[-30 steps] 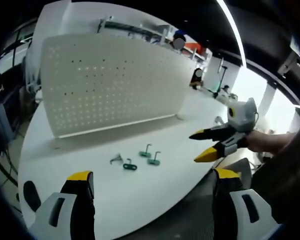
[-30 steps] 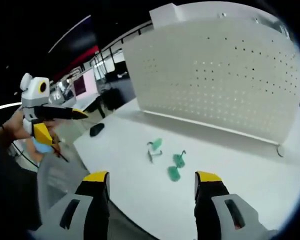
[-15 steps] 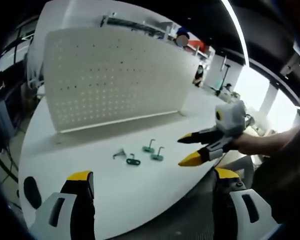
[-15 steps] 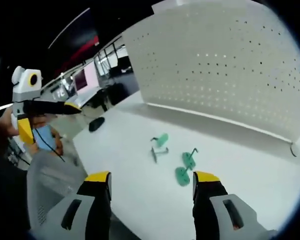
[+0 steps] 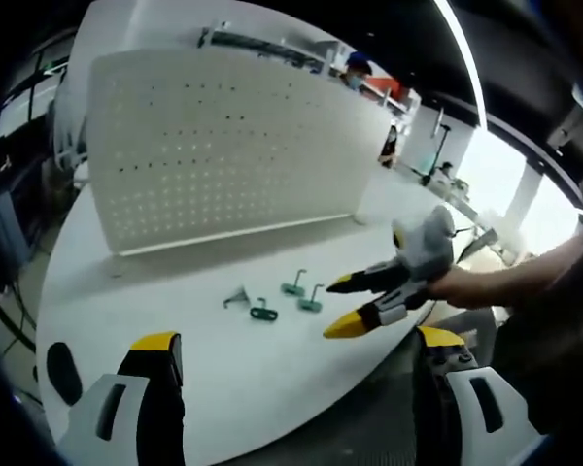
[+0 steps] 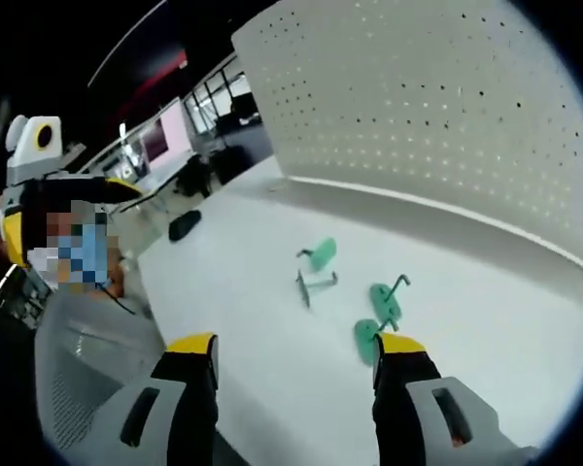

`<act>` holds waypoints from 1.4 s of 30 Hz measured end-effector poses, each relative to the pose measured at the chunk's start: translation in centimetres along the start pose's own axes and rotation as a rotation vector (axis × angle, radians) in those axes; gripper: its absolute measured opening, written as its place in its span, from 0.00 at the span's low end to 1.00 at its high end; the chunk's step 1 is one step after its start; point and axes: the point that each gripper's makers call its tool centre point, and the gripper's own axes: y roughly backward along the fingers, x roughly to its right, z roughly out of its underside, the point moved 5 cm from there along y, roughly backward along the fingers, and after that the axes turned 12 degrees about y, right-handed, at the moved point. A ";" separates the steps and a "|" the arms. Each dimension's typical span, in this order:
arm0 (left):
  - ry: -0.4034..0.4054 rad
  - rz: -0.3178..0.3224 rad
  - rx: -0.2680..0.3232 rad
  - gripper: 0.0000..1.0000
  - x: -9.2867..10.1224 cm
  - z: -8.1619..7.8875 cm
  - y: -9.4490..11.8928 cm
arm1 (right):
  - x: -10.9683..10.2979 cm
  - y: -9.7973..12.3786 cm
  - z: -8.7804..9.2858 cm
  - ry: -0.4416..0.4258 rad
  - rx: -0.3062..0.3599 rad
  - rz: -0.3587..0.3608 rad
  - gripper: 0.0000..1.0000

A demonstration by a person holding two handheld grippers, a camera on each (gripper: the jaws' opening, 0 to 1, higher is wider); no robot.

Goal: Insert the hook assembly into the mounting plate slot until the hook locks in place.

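In the left gripper view, the left gripper (image 5: pixel 290 364) stood released at 6 o'clock, its yellow-tipped jaws wide apart with nothing between them, above the near edge of the white table (image 5: pixel 155 291). Just past it, at centre, lay the small green hook pieces (image 5: pixel 263 312); they were too small to tell one part from another, and a thin grey wire hook (image 5: pixel 236 296) lay beside them toward 9 o'clock. From 3 o'clock the right gripper (image 5: pixel 345 303) reached in, held by a hand (image 5: pixel 466 286), jaws parted, tips near the green pieces but not touching.

In the right gripper view, the right gripper (image 6: pixel 291 354) was likewise released. One green piece (image 6: pixel 367 335) sat partly hidden behind its right jaw; another (image 6: pixel 386 297) lay just beyond, and a third (image 6: pixel 320 255) with the wire hook lay farther toward 12 o'clock. A dark oval object (image 6: pixel 184 225) lay near the table edge at 10 o'clock.

Farthest stood the white pegboard (image 5: pixel 223 146), upright across the table, cut off at the view's edge in the right gripper view. Bare tabletop separated it from the pieces.
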 end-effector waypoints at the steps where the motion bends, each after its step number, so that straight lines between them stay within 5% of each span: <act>1: 0.001 -0.002 -0.001 1.00 -0.1 0.1 0.0 | 0.1 -0.2 0.1 -0.006 -0.005 -0.002 0.64; 25: 0.012 -0.016 -0.022 1.00 -0.5 0.4 -0.1 | 3.8 -2.8 -0.4 -0.100 -0.040 0.068 0.63; 42: 0.022 -0.018 -0.033 1.00 -0.6 0.7 -0.5 | 6.6 -2.3 -0.5 -0.112 -0.069 0.150 0.41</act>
